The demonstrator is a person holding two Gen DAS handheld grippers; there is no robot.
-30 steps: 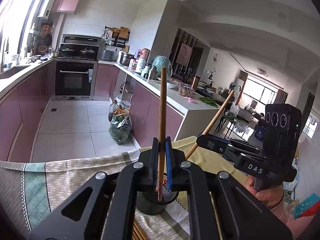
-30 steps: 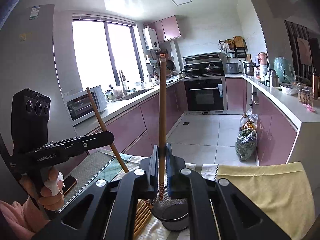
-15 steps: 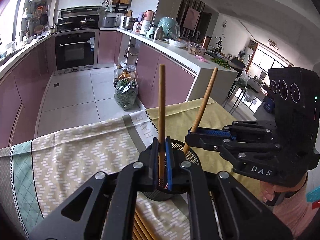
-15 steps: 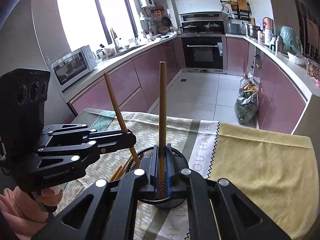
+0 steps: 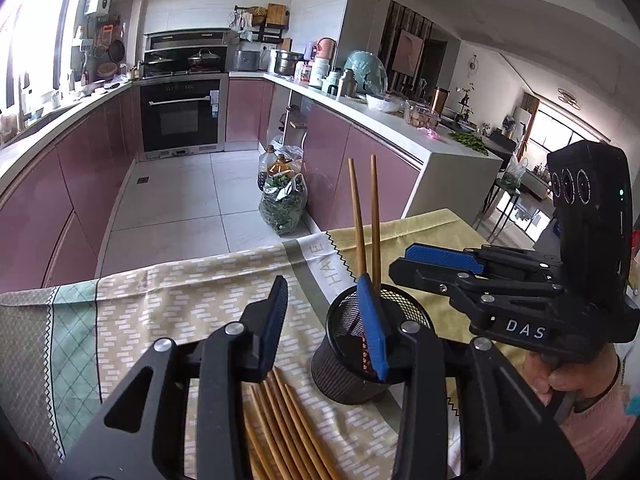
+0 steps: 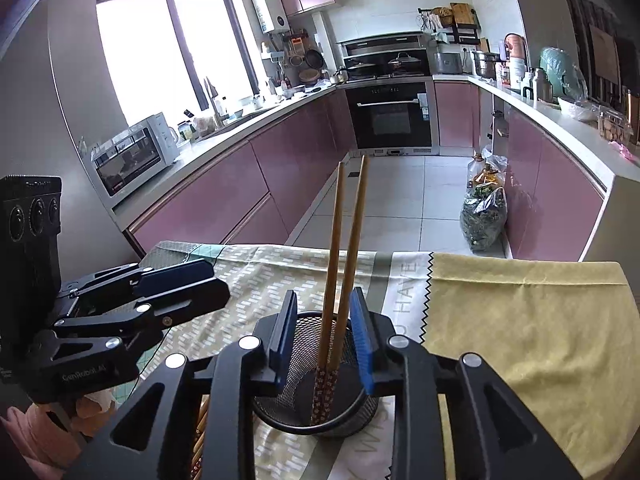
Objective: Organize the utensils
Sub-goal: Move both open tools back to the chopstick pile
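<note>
Release step judged complete: two chopsticks (image 6: 344, 256) upright in mesh holder (image 5: 362, 354) at lower centre, left gripper (image 5: 326, 320) and right gripper (image 6: 324, 334) both spread wide, empty; next, loose chopsticks (image 5: 280, 428) at bottom edge.
</note>
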